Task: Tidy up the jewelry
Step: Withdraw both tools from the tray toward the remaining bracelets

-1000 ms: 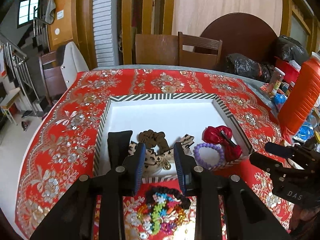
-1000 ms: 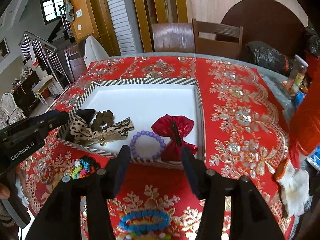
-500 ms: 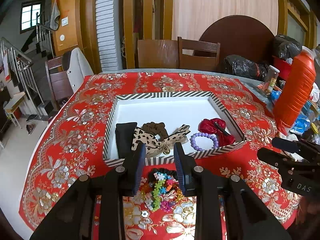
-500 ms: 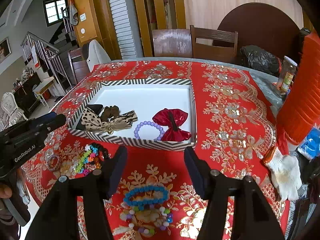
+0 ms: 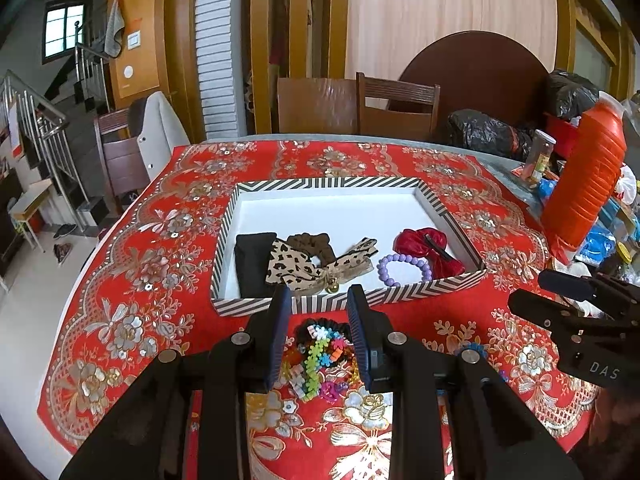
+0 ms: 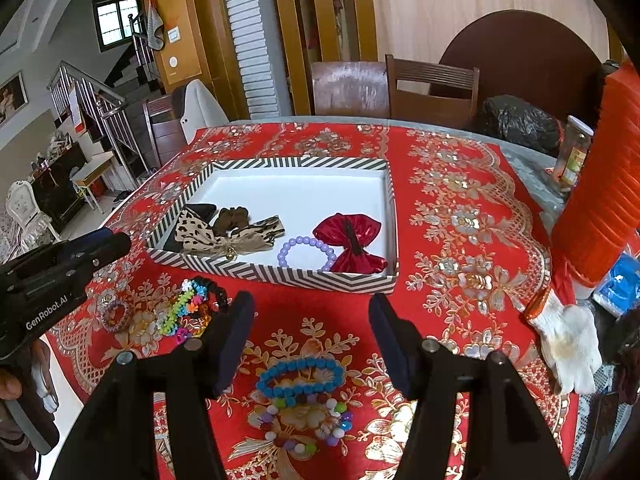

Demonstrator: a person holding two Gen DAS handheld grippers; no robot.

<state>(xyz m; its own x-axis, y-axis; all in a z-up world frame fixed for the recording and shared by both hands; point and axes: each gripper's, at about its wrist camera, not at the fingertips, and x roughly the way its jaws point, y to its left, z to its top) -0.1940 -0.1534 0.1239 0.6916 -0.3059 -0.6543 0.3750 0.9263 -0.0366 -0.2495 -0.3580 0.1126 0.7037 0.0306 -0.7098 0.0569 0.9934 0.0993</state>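
Both grippers have backed away from the striped box point(image 5: 348, 303) since a second ago; I now see far more red cloth between their tips and its near wall. My left gripper point(image 5: 319, 316) is unchanged, jaws at a narrow gap with nothing between them, hovering above the multicoloured bead pile point(image 5: 320, 354) on the surface just in front of the box. My right gripper point(image 6: 312, 322) has just been opening; its jaws stand wide and empty over the blue bead bracelet point(image 6: 301, 376). Inside the box lie the leopard bow point(image 6: 224, 236), purple bracelet point(image 6: 306, 252) and red bow point(image 6: 354, 242), along the near wall.
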